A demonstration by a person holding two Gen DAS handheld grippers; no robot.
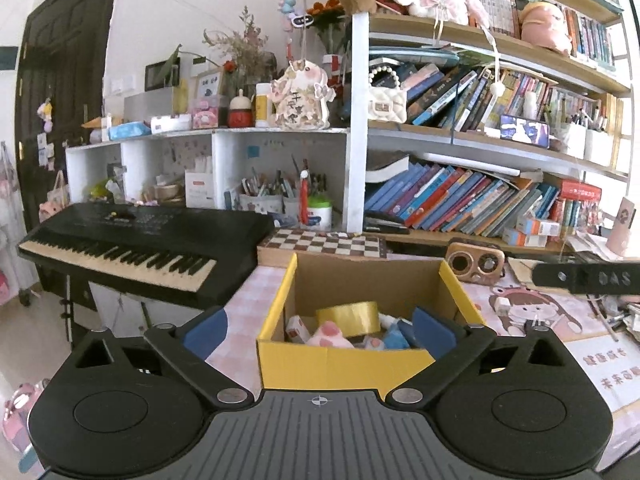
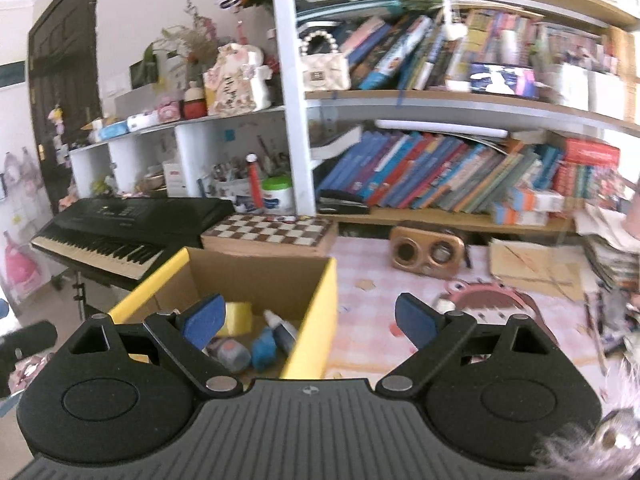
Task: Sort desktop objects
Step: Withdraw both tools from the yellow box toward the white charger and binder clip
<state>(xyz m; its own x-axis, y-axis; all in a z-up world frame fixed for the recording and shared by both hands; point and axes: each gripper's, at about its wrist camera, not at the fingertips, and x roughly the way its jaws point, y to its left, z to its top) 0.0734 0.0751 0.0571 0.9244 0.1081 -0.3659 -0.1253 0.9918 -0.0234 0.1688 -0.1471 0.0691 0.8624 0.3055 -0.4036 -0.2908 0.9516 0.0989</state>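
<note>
Nearest to me in the left wrist view, my left gripper (image 1: 320, 330) stands with its blue pads spread wide and nothing between them; it hangs over the near wall of the yellow cardboard box (image 1: 340, 364). That box sits at the left edge of the counter (image 1: 248, 320), which wears a pink checked cloth. Inside it I can see, from left to right, a small white and red carton (image 1: 296, 328), a pink plush paw (image 1: 330, 336), a roll of yellow tape (image 1: 348, 318) leaning behind it, and something blue (image 1: 396, 338) in the right corner. Off the counter's left edge stands a black keyboard (image 1: 132, 244). Behind the box, along the back edge, lies a chessboard (image 1: 324, 242), and further right a wooden speaker (image 1: 476, 266). At the right rim of this view I catch a black finger of my right gripper (image 1: 588, 278), well apart from the box.

From the right wrist, my right gripper (image 2: 310, 322) is likewise spread wide and empty. Its left pad (image 2: 204, 318) is over the box's open top, its right pad (image 2: 416, 322) over the counter cloth, with the box's yellow right wall (image 2: 316, 328) between them. This view is blurred, but I make out a yellow block (image 2: 240, 318), a grey and orange thing (image 2: 230, 354), a blue lump (image 2: 264, 354) and a small dropper bottle (image 2: 280, 330) in the box.
</note>
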